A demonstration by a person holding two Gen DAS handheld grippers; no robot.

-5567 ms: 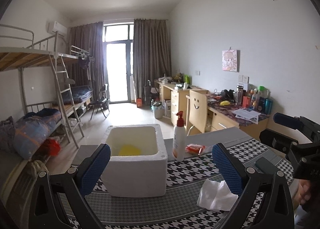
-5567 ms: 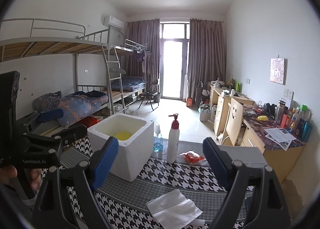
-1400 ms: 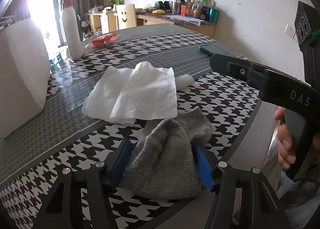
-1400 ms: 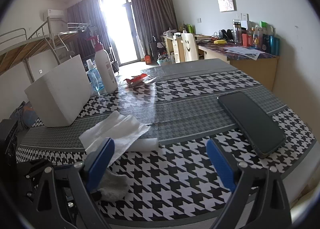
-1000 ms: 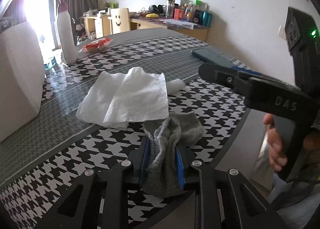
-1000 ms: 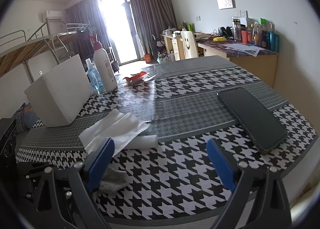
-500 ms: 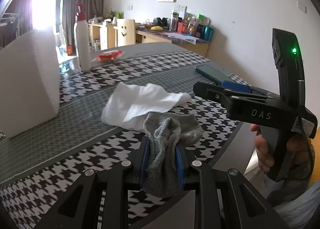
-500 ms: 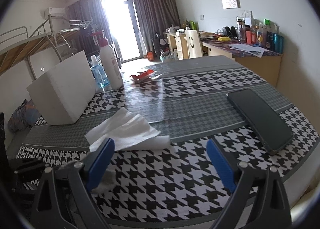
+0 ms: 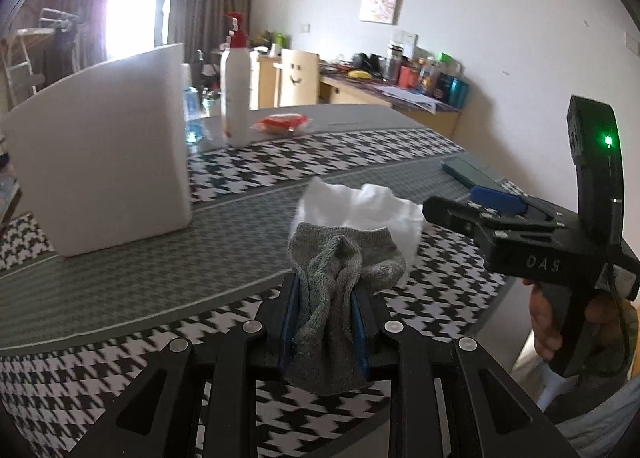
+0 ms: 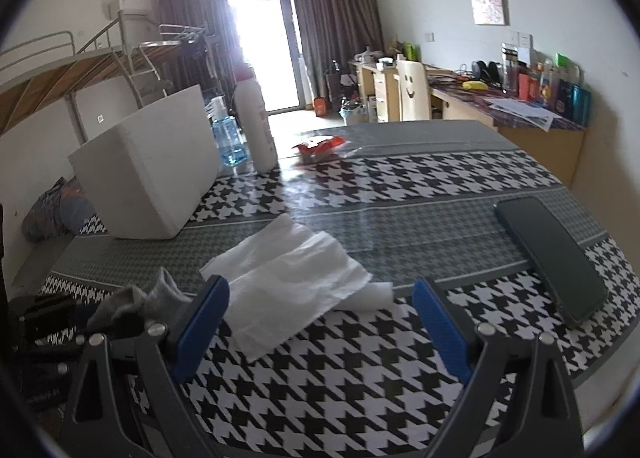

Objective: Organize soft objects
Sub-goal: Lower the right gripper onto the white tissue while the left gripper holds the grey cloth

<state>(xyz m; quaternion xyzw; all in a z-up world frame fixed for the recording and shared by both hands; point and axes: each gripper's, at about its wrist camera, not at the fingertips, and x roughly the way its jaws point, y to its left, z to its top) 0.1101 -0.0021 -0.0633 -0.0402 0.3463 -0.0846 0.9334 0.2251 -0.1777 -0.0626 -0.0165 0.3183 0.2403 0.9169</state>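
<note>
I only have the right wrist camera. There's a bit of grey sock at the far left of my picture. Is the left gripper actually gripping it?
Observer: Yes. In the left wrist view the left gripper has its jaws shut on the grey sock, bunched between the blue pads with the cuff end sticking out past them.
Operator: Can you see my right gripper from there?
Observer: Yes, side-on at the right edge. The right gripper is held by a hand, and a green light glows on its upright body.
Operator: The white bottle's top is lost in window glare for me. What's on it?
Observer: The white bottle has a red pump head.
</note>
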